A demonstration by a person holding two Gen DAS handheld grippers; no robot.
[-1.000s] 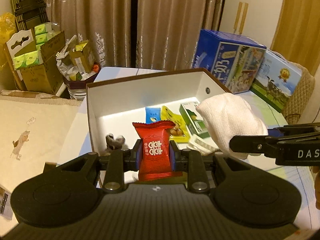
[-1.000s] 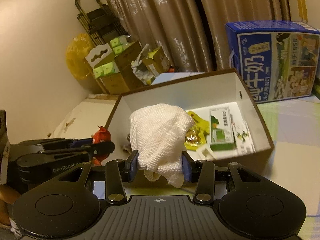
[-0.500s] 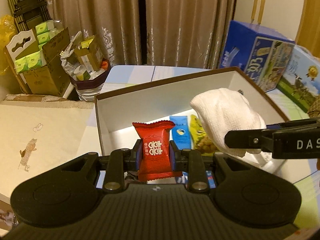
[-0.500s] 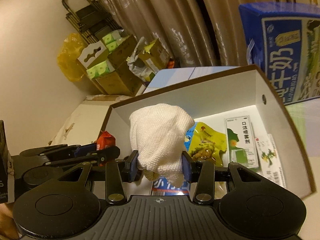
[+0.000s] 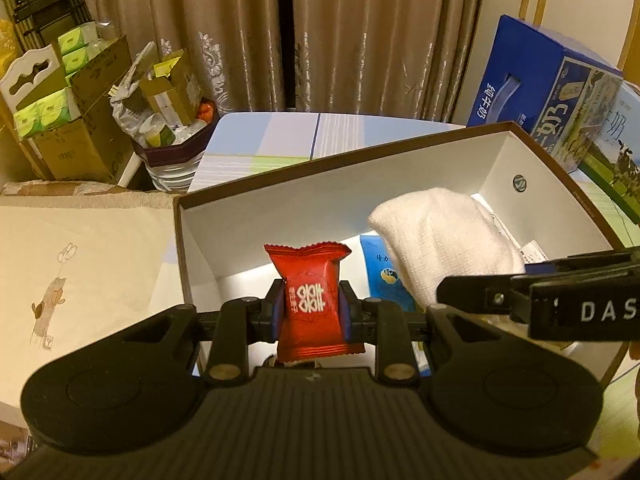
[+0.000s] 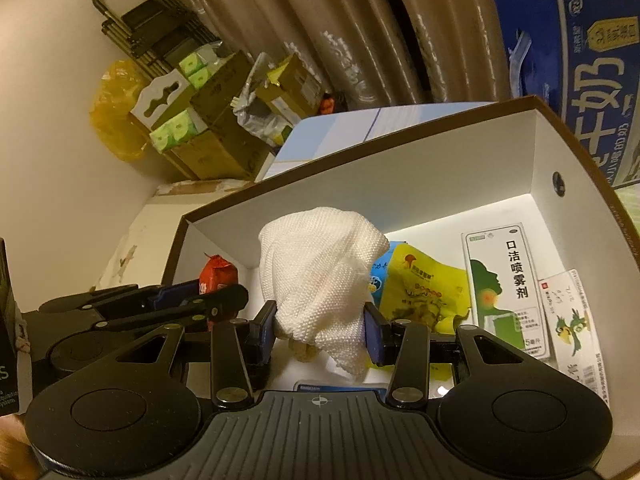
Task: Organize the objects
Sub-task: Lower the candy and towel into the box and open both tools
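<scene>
My left gripper (image 5: 312, 312) is shut on a red candy packet (image 5: 310, 300), held upright over the left end of the white box (image 5: 280, 216). My right gripper (image 6: 320, 330) is shut on a bunched white cloth (image 6: 320, 268) over the middle of the same box (image 6: 400, 176). On the box floor lie a yellow snack pouch (image 6: 424, 292), a green and white spray carton (image 6: 504, 284), a blue packet (image 5: 380, 272) and a small white card (image 6: 576, 320). In the left wrist view the cloth (image 5: 436, 240) hangs right of the candy. The candy (image 6: 216, 274) shows at left in the right wrist view.
A blue milk carton case (image 5: 540, 80) stands behind the box on the right. Cardboard boxes of green packs (image 5: 60, 120) and a bin of rubbish (image 5: 168, 132) stand at the back left by the curtains. A beige cloth-covered surface (image 5: 80, 264) lies left of the box.
Both grippers have moved forward and down over the box, which now looms larger. Their holds on the candy and the cloth are unchanged.
</scene>
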